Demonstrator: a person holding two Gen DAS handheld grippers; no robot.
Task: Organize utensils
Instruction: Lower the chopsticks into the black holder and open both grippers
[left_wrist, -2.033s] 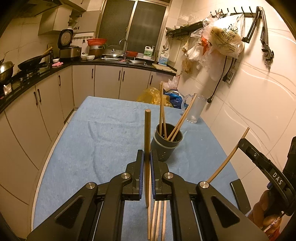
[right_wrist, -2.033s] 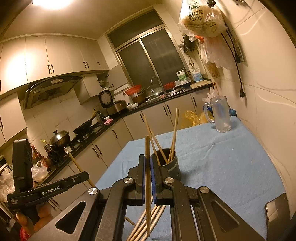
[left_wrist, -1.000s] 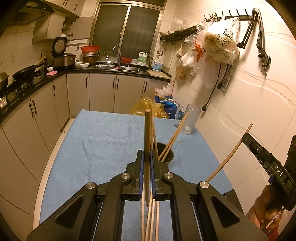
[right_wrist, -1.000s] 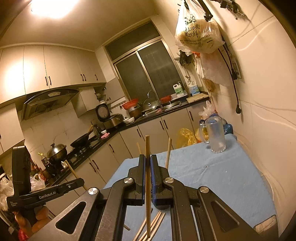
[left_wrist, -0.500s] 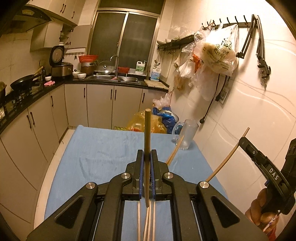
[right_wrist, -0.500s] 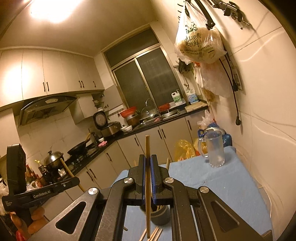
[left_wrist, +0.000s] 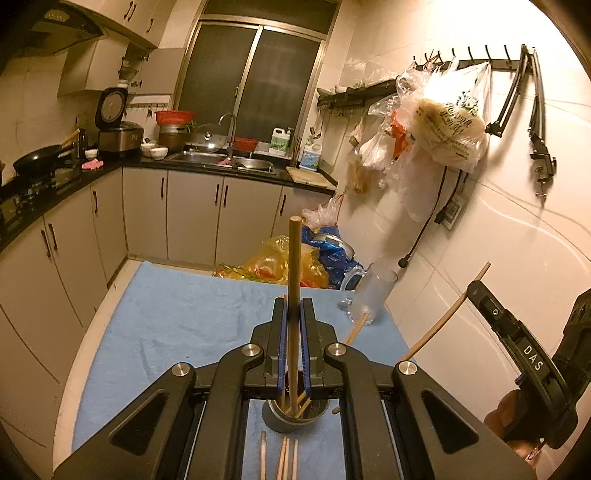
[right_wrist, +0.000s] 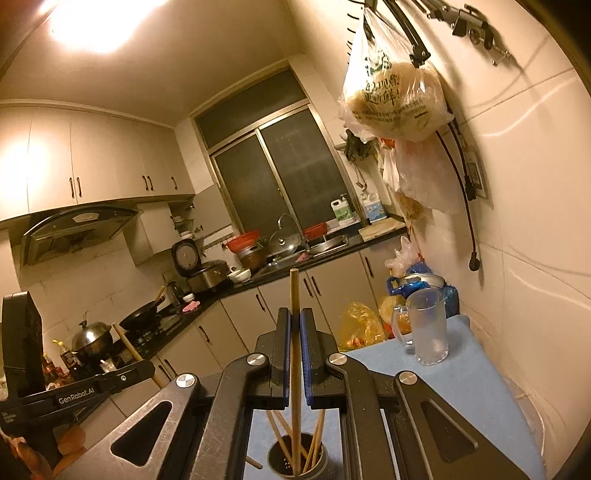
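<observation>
My left gripper (left_wrist: 294, 321) is shut on an upright wooden chopstick (left_wrist: 294, 258); its lower end hangs over the dark grey utensil cup (left_wrist: 295, 419), which holds several chopsticks. Several loose chopsticks (left_wrist: 284, 458) lie on the blue cloth (left_wrist: 184, 317) in front of the cup. My right gripper (right_wrist: 294, 332) is shut on another upright chopstick (right_wrist: 294, 295), whose lower end reaches into the same cup (right_wrist: 295, 461). The right gripper also shows at the right edge of the left wrist view (left_wrist: 517, 343), and the left gripper at the left edge of the right wrist view (right_wrist: 92, 387).
A clear glass mug (left_wrist: 371, 295) stands at the table's far right corner, also in the right wrist view (right_wrist: 426, 325). Plastic bags (left_wrist: 288, 262) sit beyond the table's far edge. The tiled wall (left_wrist: 517, 240) runs along the right side. Cabinets and counter stand left and behind.
Both grippers have risen and moved forward over the cup. The cup now sits below the fingers instead of ahead of them. Each still holds its chopstick.
</observation>
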